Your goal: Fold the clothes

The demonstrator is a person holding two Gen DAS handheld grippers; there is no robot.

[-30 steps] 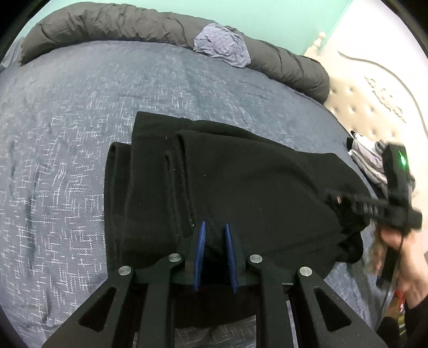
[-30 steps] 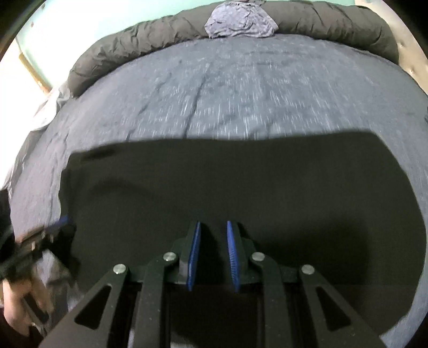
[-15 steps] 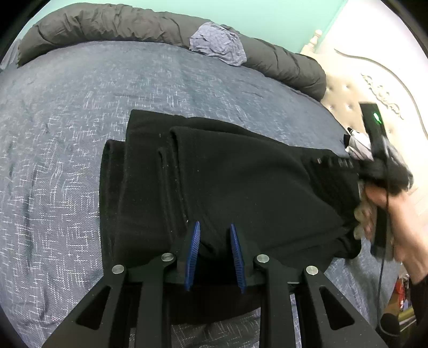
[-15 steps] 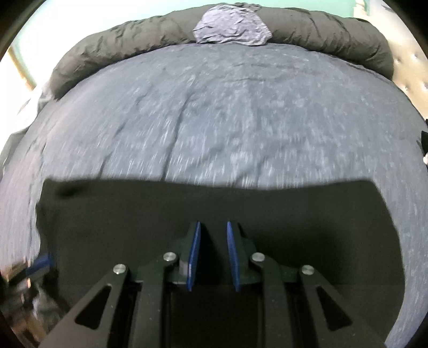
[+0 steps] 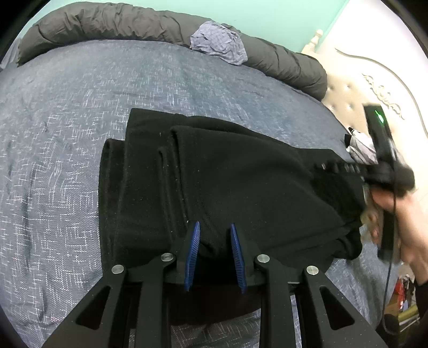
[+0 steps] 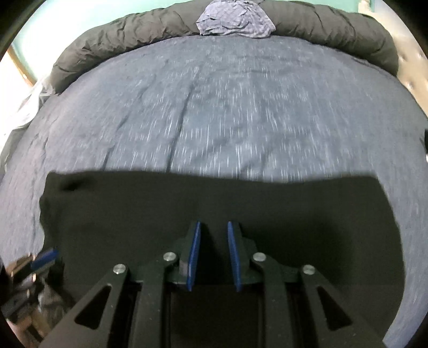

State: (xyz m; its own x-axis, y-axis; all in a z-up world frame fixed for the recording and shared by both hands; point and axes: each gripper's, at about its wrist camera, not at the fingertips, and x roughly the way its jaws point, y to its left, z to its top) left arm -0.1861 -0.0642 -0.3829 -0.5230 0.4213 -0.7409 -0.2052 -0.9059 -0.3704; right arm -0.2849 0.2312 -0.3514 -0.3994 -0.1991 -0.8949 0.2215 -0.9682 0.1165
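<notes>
A black fleece garment [image 5: 227, 182] lies partly folded on the grey-blue bedspread [image 5: 67, 120], with layered edges at its left. My left gripper [image 5: 214, 233] has its blue pads close around the garment's near edge, pinching a fold. My right gripper [image 6: 212, 233] has pads close together on the garment [image 6: 240, 203] at its near edge; it also shows at the garment's right end in the left wrist view [image 5: 374, 171]. The left gripper shows blurred at the lower left of the right wrist view [image 6: 42, 258].
A rolled dark grey duvet [image 5: 133, 24] lies along the far edge of the bed, with a crumpled lilac checked garment [image 5: 219, 42] on it. A cream tufted headboard [image 5: 374, 88] stands at the right. A light garment [image 5: 361, 150] lies near the headboard.
The left pads have spread slightly wider on the fold. The right gripper has lifted and moved along the garment's right end; its view is motion-blurred and the garment's far edge has shifted nearer.
</notes>
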